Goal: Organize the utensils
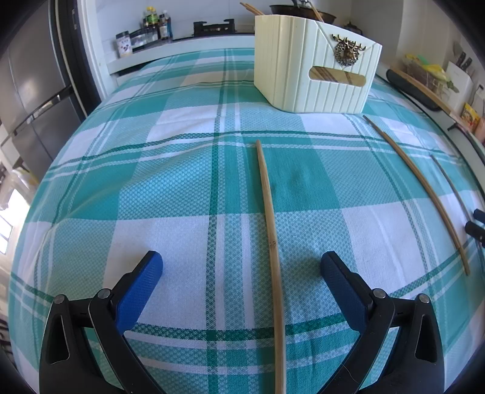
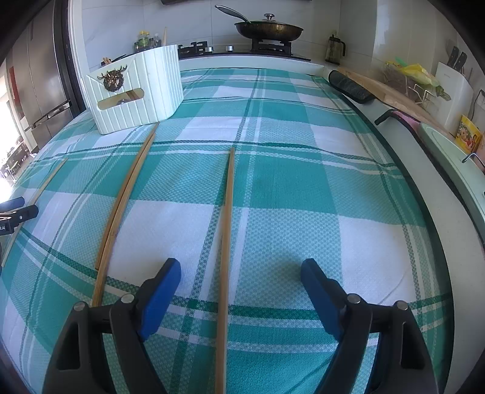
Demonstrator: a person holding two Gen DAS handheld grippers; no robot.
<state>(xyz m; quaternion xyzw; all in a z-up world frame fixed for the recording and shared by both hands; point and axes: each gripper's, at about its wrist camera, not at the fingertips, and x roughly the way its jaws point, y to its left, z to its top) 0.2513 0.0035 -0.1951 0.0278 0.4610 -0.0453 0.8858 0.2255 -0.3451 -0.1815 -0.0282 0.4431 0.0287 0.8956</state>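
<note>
A checked teal cloth (image 1: pixel 182 181) holds several bamboo chopsticks. One chopstick (image 1: pixel 269 227) lies flat between the fingers of my left gripper (image 1: pixel 241 263), which is open wide and does not touch it. Another chopstick (image 2: pixel 227 227) lies the same way between the blue pads of my right gripper (image 2: pixel 241 266), also open and clear of it. Two more chopsticks (image 2: pixel 127 197) lie side by side between the two grippers. A cream ribbed holder (image 1: pixel 312 69) with a stag badge stands at the back; chopsticks show through its handle slot. The holder (image 2: pixel 136 91) is at the back left in the right wrist view.
A stove with a lidded pan (image 2: pixel 269 28) runs behind the table. Bottles (image 1: pixel 154 24) and a fridge (image 1: pixel 33 91) are at the left. A cutting board (image 2: pixel 394 91), knife block (image 2: pixel 454 88) and pale green tray (image 2: pixel 448 151) line the right counter.
</note>
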